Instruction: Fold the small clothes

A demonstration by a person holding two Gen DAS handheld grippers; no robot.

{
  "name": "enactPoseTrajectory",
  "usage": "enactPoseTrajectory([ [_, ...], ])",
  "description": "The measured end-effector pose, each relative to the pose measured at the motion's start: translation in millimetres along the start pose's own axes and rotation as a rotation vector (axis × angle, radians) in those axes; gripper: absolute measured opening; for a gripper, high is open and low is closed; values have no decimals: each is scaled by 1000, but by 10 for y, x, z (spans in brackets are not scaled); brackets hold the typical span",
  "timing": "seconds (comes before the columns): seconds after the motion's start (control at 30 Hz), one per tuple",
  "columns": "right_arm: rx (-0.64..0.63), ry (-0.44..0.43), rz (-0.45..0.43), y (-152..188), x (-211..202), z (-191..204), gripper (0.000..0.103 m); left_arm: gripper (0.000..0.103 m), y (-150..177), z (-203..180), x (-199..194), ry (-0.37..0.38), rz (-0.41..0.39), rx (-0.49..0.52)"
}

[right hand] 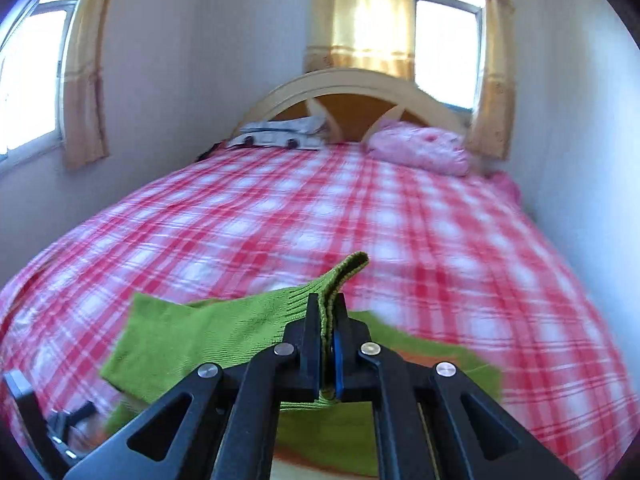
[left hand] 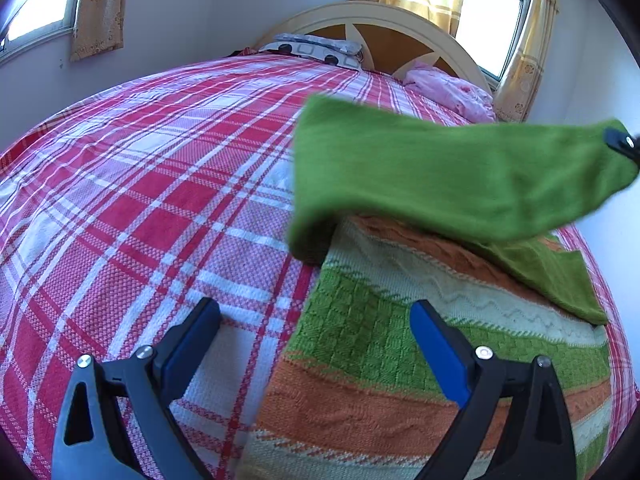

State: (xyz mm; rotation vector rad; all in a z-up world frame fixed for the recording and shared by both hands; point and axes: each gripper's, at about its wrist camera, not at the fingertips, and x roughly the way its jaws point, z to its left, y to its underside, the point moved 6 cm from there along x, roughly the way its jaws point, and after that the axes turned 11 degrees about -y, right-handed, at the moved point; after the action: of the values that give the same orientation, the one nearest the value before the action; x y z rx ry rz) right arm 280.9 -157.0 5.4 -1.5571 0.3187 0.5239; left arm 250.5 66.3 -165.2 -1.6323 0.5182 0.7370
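Plaid bedspread point(left hand: 140, 208) under striped sweater point(left hand: 400, 360). My right gripper point(right hand: 328, 344) clamps green sleeve point(left hand: 420, 172) cuff, lifted across body (fold half done). My left gripper point(left hand: 316, 344) agape, empty. Other sleeve, halving remain.

Both wrist cameras sit low at the foot of the bed point(left hand: 140, 184), facing its headboard point(right hand: 352, 92) at 12 o'clock. The left one hovers close over a striped knit point(left hand: 380, 352), the right one rides higher. Both share the bedspread, pillows and windows.
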Motion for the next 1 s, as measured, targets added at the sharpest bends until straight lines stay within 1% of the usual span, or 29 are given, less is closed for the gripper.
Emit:
enactPoseTrajectory([
  [0.07,11,52,20,115,-13,-251,4,98,-8,-7,15,-5,1,1],
  [0.17,73,50,78,431,112,-549,4,98,-13,-6,27,-12,1,2],
  [0.2,87,67,109,589,205,-642,4,98,-12,-1,32,-16,2,3],
  [0.3,103,163,166,932,360,-848,4,98,-20,-5,48,-20,5,6],
  [0.37,147,181,187,1094,420,-959,4,98,-23,-7,60,-27,6,12],
  [0.47,136,247,220,1283,470,-1096,4,98,-27,-4,77,-36,6,19],
  [0.57,191,201,266,1397,507,-1184,4,98,-13,-19,70,-44,7,21],
  [0.67,238,173,283,1450,551,-1265,4,98,-20,-22,81,-53,15,24],
  [0.73,257,158,284,1469,556,-1285,4,98,-44,-51,100,-83,31,40],
  [0.8,264,144,282,1470,536,-1282,5,98,-122,-102,151,-153,52,70],
  [0.87,269,135,278,1454,467,-1283,6,98,-205,-91,193,-172,61,48],
  [0.9,278,143,255,1415,386,-1298,6,98,-282,-57,229,-183,66,11],
  [0.97,292,216,172,1316,156,-1342,6,98,-365,10,307,-199,86,-41],
  [1.0,294,247,143,1273,56,-1353,6,99,-392,18,373,-195,109,-54],
])
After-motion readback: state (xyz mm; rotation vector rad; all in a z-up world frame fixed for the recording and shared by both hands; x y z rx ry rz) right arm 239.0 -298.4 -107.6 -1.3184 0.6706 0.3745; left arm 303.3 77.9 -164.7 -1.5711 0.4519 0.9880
